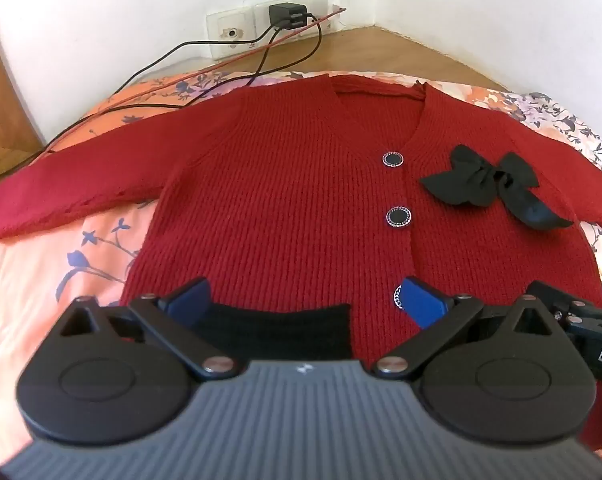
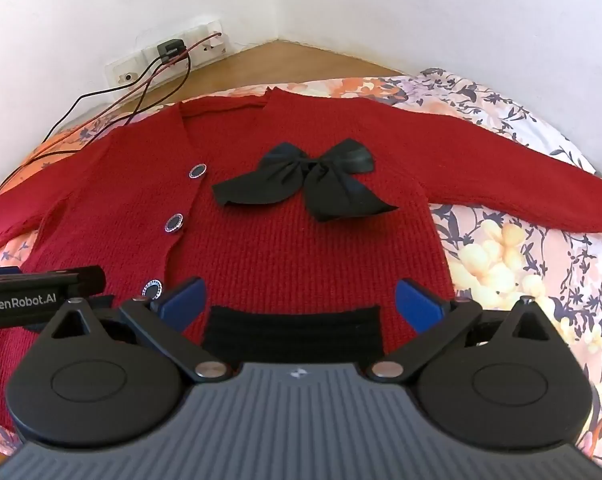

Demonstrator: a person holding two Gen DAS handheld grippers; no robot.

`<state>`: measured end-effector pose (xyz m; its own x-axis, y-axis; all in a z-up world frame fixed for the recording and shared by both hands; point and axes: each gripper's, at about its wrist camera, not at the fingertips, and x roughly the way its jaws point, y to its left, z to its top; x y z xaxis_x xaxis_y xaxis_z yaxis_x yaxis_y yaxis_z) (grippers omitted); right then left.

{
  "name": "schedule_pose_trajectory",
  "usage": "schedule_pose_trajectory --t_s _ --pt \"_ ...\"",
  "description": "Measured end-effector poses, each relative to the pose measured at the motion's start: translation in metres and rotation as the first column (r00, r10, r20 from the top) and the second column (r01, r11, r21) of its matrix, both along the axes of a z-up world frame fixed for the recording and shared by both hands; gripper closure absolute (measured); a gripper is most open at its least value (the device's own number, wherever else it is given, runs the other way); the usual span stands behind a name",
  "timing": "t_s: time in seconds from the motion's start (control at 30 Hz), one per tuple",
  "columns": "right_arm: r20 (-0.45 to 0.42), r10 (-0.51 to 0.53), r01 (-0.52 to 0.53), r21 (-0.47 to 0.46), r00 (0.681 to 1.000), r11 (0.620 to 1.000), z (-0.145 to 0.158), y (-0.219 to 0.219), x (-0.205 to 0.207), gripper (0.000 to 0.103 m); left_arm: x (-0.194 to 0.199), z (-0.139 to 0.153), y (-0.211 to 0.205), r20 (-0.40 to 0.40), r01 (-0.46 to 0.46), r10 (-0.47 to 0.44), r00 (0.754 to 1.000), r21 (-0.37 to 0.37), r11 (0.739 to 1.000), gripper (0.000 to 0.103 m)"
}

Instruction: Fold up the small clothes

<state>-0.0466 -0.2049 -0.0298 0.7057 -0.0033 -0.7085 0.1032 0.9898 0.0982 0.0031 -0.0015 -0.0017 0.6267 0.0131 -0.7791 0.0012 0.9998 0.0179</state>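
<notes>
Cardigan (image 1: pixel 285 200) lies flat just ahead of your fingers, hem between both wide-open grippers, left (image 1: pixel 305 300) and right (image 2: pixel 301 300). Pinch hem corners evenly, fold up without snagging the bow (image 2: pixel 305 180).

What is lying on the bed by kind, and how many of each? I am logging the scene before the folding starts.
Red knit cardigan: 1
Black bow on the cardigan: 1
Dark round buttons in view, top, middle, bottom: 3
Black knit patches, one per view, near the hem: 2
Total: 7
</notes>
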Motion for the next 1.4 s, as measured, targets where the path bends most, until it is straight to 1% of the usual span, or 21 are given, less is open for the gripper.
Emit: schedule_pose_trajectory --t_s 0.57,1.4 --pt "-0.004 -0.005 0.005 -0.004 1.0 1.0 -0.0006 0.0002 -0.0001 0.0 0.0028 -0.0006 -0.0012 -0.007 0.015 -0.015 1.0 0.001 1.0 0.0" --pt "-0.019 0.001 -0.001 -0.006 1.0 1.0 -0.0024 0.0035 0.0057 0.0 0.0049 -0.0026 0.0001 -0.013 0.012 -0.012 1.0 0.004 1.0 0.0"
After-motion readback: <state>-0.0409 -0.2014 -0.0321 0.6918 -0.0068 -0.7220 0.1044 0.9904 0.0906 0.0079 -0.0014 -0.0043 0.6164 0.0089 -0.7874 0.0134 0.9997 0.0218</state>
